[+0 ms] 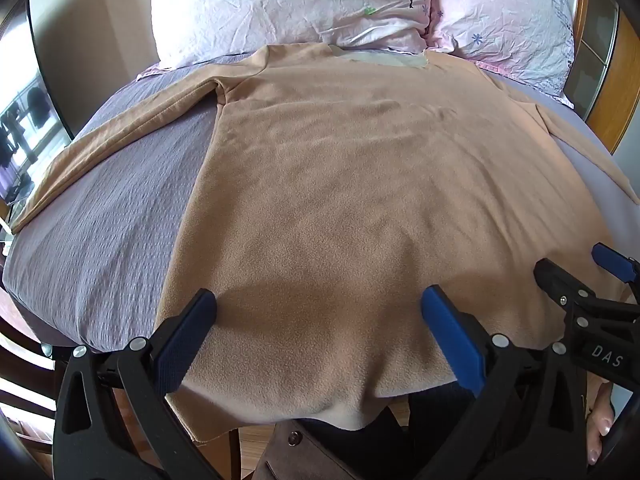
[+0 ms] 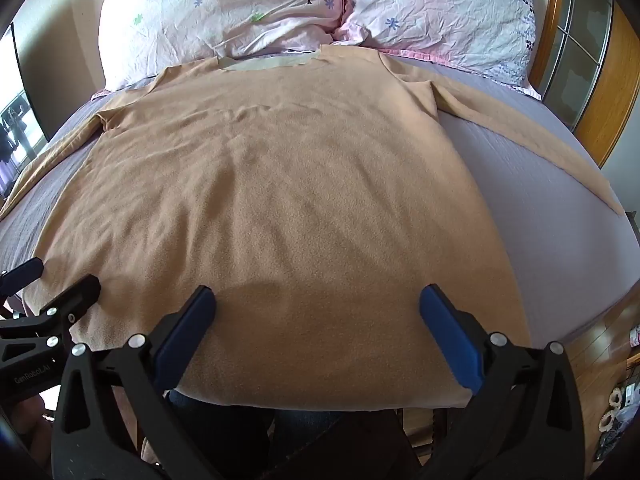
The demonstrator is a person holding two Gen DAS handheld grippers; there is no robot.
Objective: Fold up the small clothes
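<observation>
The bed (image 1: 100, 208) fills nearly everything I see, covered in a grey-lilac textured sheet that runs out to both sides and curves down at the near edge. Behind it on my right stands a wooden headboard or frame (image 2: 624, 92) with glass panes, and on my left a pale wall (image 1: 92, 32) with a bright window (image 1: 20, 128) beyond, where dark clothes seem to hang. Wooden floor (image 2: 600, 364) shows past the bed's right corner, with a few small items I cannot make out.

Spread flat across the middle of the sheet lies the tan long-sleeved top (image 1: 360, 184), fleecy side up, neck toward the pillows, hem toward me and drooping a little over the bed's near edge. Its left sleeve (image 1: 112, 136) stretches out diagonally over the sheet; the right sleeve (image 2: 532, 136) does the same on the other side.

Two crumpled pink-white pillows sit at the head of the bed: the left pillow (image 1: 288, 4) and the right pillow (image 1: 508, 16), touching each other, with the top's collar just in front of them.

My left gripper (image 1: 318, 316) hangs over the hem with its blue pads spread wide, holding nothing. My right gripper (image 2: 318, 316) is likewise spread over the hem, just beside the left one.
</observation>
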